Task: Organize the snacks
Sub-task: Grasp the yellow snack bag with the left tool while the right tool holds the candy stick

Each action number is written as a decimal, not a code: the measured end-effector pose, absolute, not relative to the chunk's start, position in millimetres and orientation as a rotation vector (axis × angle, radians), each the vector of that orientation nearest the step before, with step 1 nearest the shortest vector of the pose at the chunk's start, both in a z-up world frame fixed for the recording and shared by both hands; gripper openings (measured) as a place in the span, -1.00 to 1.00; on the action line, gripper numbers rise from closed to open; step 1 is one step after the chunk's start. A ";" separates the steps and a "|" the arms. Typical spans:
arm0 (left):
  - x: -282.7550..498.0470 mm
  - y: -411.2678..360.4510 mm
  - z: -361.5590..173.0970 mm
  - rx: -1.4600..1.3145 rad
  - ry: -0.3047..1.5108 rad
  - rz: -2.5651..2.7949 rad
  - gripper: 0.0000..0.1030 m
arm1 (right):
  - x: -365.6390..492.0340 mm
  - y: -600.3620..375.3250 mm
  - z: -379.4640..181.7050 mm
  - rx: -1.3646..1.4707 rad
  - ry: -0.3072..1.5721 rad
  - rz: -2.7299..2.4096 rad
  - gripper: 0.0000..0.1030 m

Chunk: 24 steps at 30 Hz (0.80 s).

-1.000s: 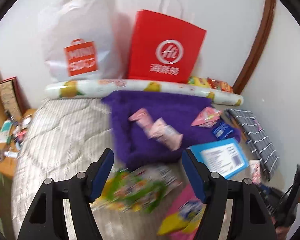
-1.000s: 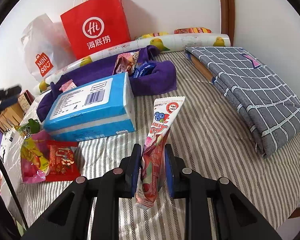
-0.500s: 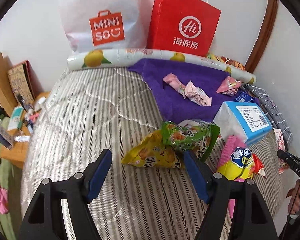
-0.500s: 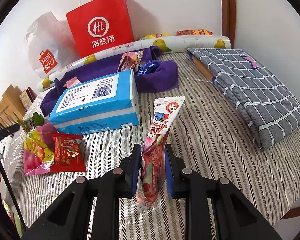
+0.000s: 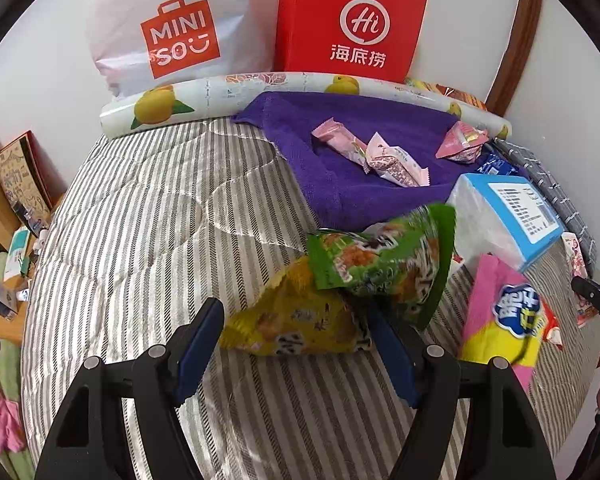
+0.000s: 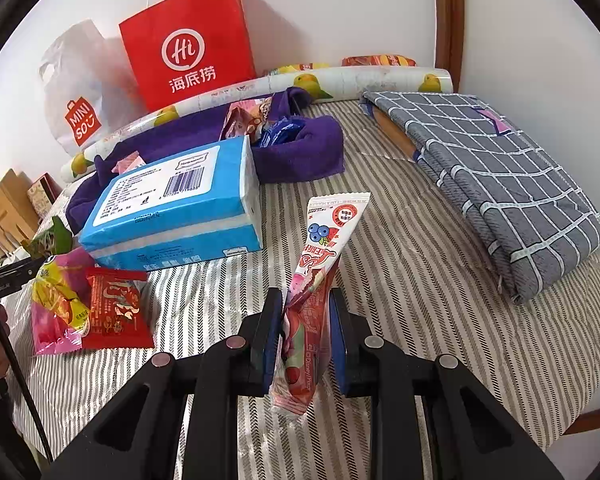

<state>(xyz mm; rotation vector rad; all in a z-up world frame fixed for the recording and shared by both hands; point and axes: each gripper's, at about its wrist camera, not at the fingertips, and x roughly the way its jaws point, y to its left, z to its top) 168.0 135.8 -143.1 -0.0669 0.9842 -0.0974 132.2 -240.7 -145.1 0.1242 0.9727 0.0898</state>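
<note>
Snack packets lie on the striped bed; I judge them light, crinkly and slippery. My left gripper [image 5: 296, 344], jaws wide, brackets the yellow packet [image 5: 296, 322]: pinch mid-body. My right gripper [image 6: 304, 340] clamps a pink pouch [image 6: 314, 292], which I judge soft.

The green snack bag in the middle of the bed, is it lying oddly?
Yes. The green snack bag sits tilted, propped on the yellow snack bag with one end raised off the striped bedcover, and its print looks blurred.
</note>
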 end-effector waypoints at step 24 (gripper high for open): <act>121.6 132.5 -124.2 -0.042 0.963 -0.106 0.01 | 120.8 -234.6 -133.5 0.130 0.944 0.114 -0.55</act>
